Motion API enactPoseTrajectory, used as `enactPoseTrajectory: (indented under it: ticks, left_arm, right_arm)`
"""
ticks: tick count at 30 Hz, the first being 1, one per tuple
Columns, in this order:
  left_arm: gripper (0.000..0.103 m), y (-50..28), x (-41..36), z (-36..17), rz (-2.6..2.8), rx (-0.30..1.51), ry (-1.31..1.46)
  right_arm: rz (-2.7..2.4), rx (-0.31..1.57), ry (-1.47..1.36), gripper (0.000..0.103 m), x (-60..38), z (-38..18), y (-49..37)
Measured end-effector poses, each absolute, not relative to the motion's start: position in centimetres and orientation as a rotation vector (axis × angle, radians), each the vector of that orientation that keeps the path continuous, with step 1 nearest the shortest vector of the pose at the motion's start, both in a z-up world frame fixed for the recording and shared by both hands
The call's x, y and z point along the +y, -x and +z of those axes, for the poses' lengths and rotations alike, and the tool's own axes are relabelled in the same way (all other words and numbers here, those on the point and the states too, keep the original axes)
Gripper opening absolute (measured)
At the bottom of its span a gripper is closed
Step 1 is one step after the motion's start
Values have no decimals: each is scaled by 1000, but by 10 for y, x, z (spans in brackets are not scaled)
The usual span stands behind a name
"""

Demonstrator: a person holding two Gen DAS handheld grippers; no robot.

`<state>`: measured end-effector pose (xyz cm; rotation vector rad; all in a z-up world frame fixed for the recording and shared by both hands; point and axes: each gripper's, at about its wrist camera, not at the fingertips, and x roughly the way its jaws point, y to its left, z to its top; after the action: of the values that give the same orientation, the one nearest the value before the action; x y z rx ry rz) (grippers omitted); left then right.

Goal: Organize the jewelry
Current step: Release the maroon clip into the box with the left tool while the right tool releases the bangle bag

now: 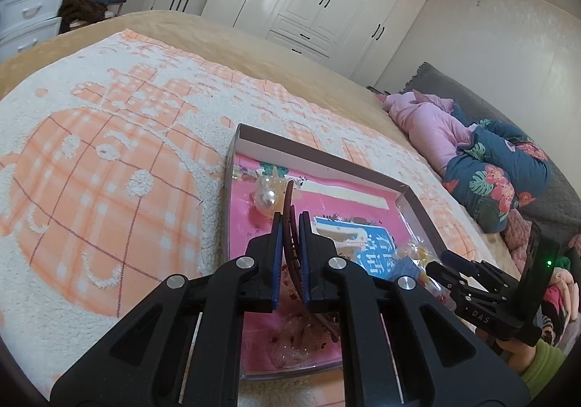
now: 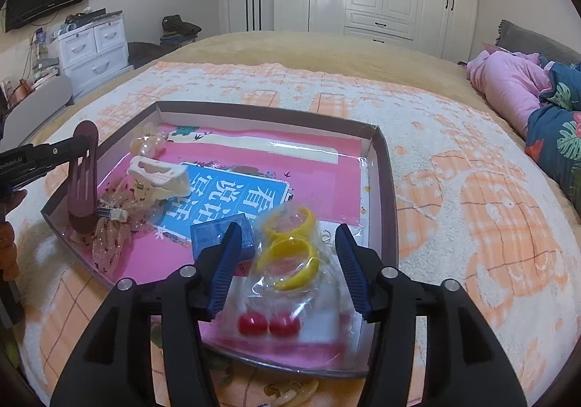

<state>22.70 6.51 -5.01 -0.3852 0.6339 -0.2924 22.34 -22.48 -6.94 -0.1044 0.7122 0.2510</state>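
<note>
We had the left hand-held gripper (image 1: 290, 225) clamped on the maroon hair clip (image 2: 84, 174), right hand-held gripper (image 2: 288, 250) part-open, pads clear of the clear bag (image 2: 290, 261) lower centre, so slippery plastic could slide out.

White characters 看, 说话 stand on the blue card (image 2: 232, 200); "DAS" marks the right gripper (image 1: 481, 314).

Both claws are matte black plastic, with angular linkage arms pinned by round silver screws and ribbed blue pads lining the fingers. The left claw (image 1: 290, 221) matches the right claw (image 2: 288, 236). Seen from the left wrist, the right unit carries white lettering, a small green light, and a lime-green sleeve (image 1: 544, 367) behind it.
</note>
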Motion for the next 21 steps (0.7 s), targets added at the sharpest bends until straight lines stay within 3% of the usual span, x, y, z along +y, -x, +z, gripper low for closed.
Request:
enactPoseTrajectory:
  ticks: [7, 9, 11, 16, 21]
  left_arm:
    - [4, -226, 66, -52, -283, 642, 382]
    - [8, -226, 67, -52, -281, 642, 377]
    - [20, -225, 67, -52, -275, 644, 373]
    - [26, -221, 66, -48, -272, 640, 349]
    - [38, -216, 64, -42, -269, 634, 331]
  right_arm:
    - [257, 703, 106, 60, -225, -66, -213]
    - [258, 701, 109, 60, -225, -66, -212]
    - [259, 700, 106, 61, -225, -65, -210]
    - [261, 698, 95, 65, -225, -63, -207]
    - [259, 691, 71, 70, -228, -59, -204]
